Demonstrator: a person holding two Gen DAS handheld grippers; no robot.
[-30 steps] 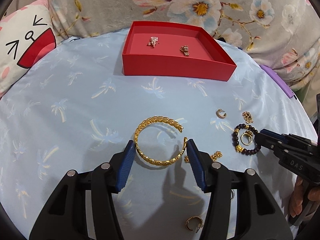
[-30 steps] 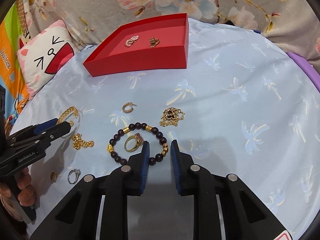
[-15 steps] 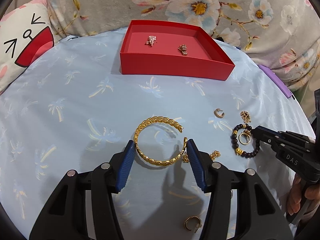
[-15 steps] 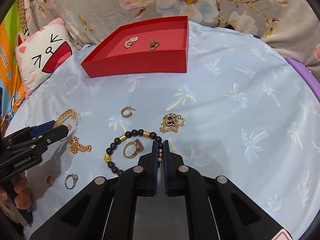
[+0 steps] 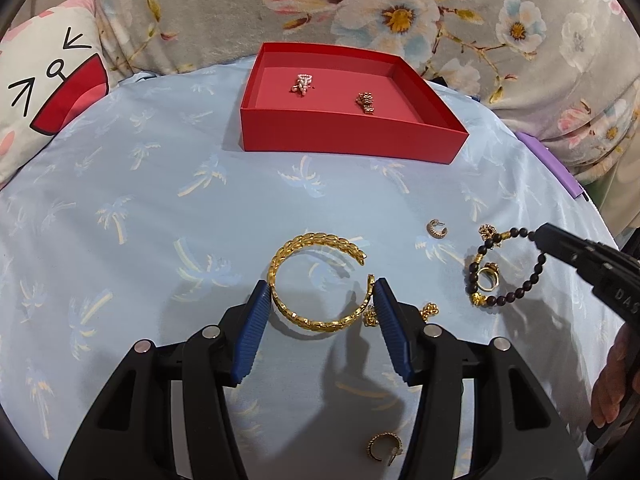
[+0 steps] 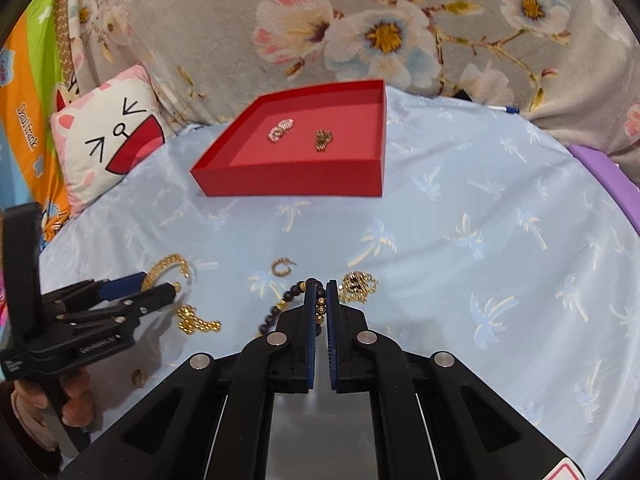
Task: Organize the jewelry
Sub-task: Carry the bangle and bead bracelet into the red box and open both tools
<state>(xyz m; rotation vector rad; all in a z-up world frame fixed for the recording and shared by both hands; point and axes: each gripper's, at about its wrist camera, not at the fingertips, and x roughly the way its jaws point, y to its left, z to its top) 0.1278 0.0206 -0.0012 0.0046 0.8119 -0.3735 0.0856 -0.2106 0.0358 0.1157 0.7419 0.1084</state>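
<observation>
On the light blue palm-print cloth (image 5: 168,208), at the far left edge, a white cushion (image 5: 44,92) with a drawn face is seen. Nearer the middle, the left gripper (image 5: 320,308) is held low over the cloth; its blue pads stand apart on either side of a gold cuff bangle (image 5: 316,280), which lies flat between them. Whether the pads touch the bangle cannot be told. Behind, a red tray (image 5: 344,144) sits against the flowered fabric (image 5: 400,12), with a pearl piece (image 5: 303,83) and a gold piece (image 5: 366,103) inside, apart from each other. Just beside the left gripper's right pad a small gold chain (image 5: 430,310) lies partly hidden, and a gold hoop earring (image 5: 385,445) is seen below, between the gripper's arms. Further right, a small hoop earring (image 5: 436,229) rests alone on the cloth. At the right, the right gripper (image 6: 321,298) is pressed shut on a dark bead bracelet (image 5: 478,276), pinched at its upper part, so that the loop hangs from the tip. A gold ring (image 5: 489,278) shows inside the loop. A gold pendant chain (image 6: 358,286) lies just beside the right gripper's tip. Fingers (image 5: 612,384) of a person are seen at the far right edge.
</observation>
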